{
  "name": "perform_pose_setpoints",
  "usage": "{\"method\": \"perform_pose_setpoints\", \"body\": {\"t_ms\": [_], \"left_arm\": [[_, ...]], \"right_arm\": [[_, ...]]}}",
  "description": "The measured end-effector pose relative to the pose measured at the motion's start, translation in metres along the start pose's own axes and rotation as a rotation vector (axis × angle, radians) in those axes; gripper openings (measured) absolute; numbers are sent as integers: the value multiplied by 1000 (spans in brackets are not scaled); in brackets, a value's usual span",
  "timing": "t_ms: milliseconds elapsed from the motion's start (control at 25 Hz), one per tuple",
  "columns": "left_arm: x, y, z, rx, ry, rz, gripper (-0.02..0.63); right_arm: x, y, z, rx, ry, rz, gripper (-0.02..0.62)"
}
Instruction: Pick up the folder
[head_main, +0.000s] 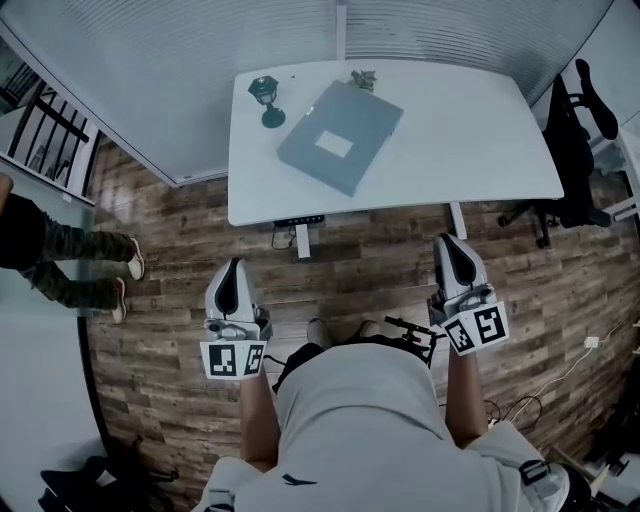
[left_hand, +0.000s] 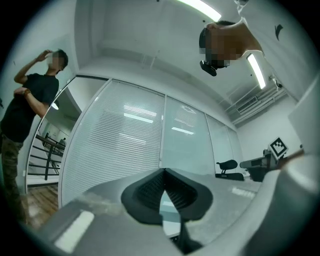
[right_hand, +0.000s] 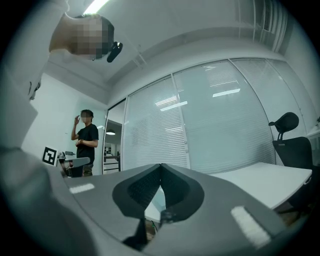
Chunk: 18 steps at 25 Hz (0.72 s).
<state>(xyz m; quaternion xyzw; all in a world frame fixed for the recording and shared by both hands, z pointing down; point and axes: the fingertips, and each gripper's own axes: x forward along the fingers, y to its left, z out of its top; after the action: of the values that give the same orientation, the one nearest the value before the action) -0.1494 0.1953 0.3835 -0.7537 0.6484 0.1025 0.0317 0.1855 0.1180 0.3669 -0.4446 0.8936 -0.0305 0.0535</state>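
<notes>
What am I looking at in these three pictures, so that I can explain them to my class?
No robot: a person holds a white-and-black two-jaw gripper in each hand. The head view looks down from the person's head at the left gripper and right gripper. The other two views come from cameras on the grippers, looking along their jaws. Both are shut and empty. On the white table sit a flat grey folder with a white label, a small dark green stemmed ornament and a small greenish object, all untouched.

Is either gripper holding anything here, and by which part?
Nothing is held. The left gripper and the right gripper are both shut on nothing, and the folder lies untouched on the table.
</notes>
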Motion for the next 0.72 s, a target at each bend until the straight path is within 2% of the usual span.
{"method": "perform_pose_setpoints", "body": {"t_ms": [480, 720], "left_arm": [[24, 47, 4, -17, 5, -55, 5], [35, 68, -5, -22, 15, -62, 5]], "right_arm": [[28, 17, -2, -24, 6, -91, 2], [45, 29, -4, -51, 40, -116, 2]]}}
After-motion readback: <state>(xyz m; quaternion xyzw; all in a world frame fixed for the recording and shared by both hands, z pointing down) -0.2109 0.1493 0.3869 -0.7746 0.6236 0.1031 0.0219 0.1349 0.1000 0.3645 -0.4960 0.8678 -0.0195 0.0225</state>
